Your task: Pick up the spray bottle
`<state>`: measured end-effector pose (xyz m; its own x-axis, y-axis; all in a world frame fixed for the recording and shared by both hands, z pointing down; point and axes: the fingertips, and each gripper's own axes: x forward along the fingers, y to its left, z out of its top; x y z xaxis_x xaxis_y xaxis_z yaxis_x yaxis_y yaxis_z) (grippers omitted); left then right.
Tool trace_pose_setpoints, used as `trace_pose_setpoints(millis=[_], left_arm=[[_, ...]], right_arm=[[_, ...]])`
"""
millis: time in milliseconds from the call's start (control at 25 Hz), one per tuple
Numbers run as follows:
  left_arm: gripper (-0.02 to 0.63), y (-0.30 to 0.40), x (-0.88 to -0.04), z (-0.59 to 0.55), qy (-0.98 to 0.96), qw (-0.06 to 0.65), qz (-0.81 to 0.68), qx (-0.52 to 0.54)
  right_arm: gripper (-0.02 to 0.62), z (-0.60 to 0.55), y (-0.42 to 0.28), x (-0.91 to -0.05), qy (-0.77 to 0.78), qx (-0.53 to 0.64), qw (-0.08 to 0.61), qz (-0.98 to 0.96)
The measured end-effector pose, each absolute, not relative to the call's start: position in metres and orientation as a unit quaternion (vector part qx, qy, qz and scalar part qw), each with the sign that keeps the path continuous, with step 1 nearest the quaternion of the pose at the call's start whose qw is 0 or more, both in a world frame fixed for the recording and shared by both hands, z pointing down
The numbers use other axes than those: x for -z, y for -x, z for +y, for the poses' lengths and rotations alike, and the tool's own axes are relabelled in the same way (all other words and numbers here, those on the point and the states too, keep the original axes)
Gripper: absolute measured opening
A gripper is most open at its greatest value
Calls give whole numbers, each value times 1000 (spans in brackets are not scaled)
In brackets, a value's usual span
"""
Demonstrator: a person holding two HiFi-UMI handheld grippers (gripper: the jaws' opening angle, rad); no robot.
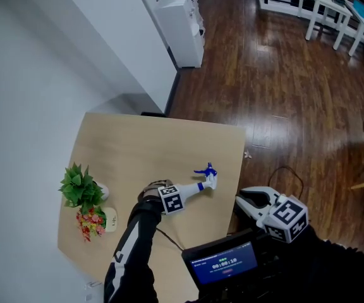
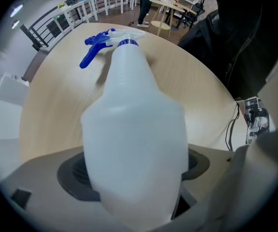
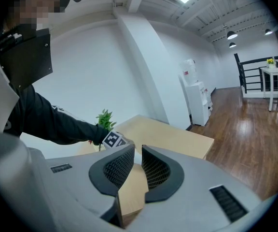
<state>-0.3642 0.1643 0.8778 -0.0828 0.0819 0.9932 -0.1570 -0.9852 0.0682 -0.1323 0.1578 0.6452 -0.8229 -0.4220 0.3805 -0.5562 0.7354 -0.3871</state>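
A white spray bottle [image 1: 193, 188] with a blue trigger head [image 1: 206, 170] lies on its side on the light wooden table [image 1: 138, 144], nozzle toward the far right. My left gripper [image 1: 168, 196] points straight down over the bottle's base end. In the left gripper view the bottle's body [image 2: 134, 124] fills the space between the spread jaws, and the dark pads [image 2: 71, 174] show on either side of it. I see no squeeze on the body. My right gripper [image 1: 250, 202] hangs off the table's right edge, jaws nearly together [image 3: 135, 166], with nothing between them.
A green potted plant [image 1: 79, 187] and red flowers [image 1: 91, 221] stand at the table's left edge. A small screen [image 1: 223, 264] sits by my body at the near edge. A white cabinet [image 1: 185, 30] stands by the wall, and a cable [image 1: 289, 175] lies on the wooden floor.
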Motion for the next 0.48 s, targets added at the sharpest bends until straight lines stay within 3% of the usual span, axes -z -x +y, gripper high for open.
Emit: trace_pose_setpoints(millis=[480], left_arm=[[428,359,-830,158,-714,90,-144,-679]], right_arm=[[35,162,134,-629,-253,-245,123,-928]])
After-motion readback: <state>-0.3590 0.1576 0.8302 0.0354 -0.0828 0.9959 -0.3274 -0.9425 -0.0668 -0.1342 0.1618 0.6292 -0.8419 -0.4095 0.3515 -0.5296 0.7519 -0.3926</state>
